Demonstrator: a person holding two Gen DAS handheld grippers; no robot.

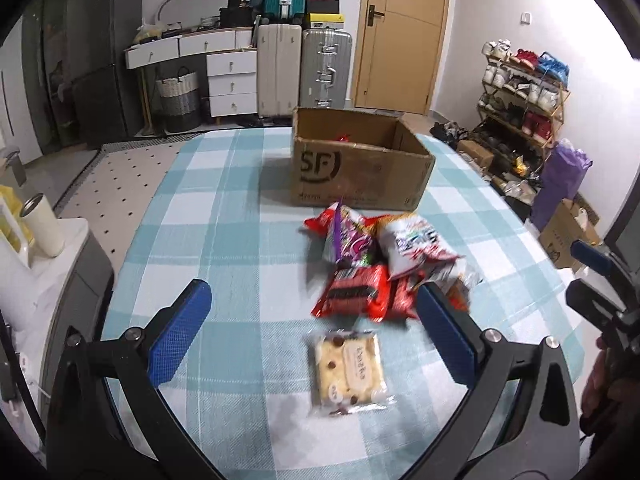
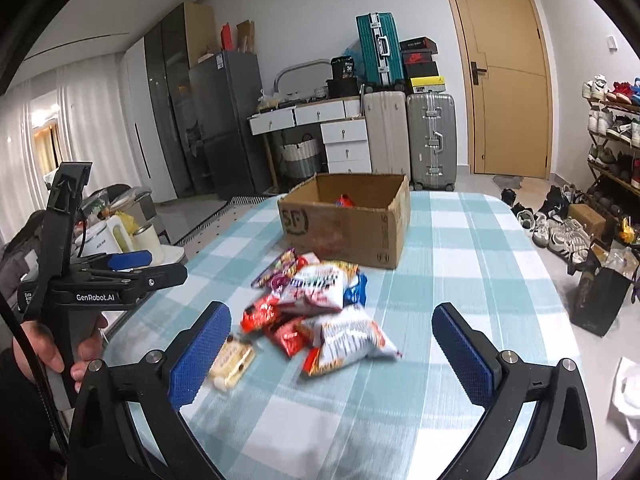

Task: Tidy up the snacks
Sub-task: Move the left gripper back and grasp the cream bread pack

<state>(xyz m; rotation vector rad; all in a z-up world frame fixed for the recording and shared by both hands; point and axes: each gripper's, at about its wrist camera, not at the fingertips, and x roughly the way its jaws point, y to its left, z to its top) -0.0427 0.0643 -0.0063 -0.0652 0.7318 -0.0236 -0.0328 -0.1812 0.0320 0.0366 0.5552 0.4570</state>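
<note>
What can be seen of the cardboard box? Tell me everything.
The box is brown corrugated cardboard with a black "SF" logo printed on the side facing the left wrist camera. It stands upright and open-topped on the checked tablecloth, at the far side of the table behind the snack pile. Its walls look creased and worn. A red wrapper shows inside. Neither tool touches it; whether the nearest snacks touch its base is unclear.
</note>
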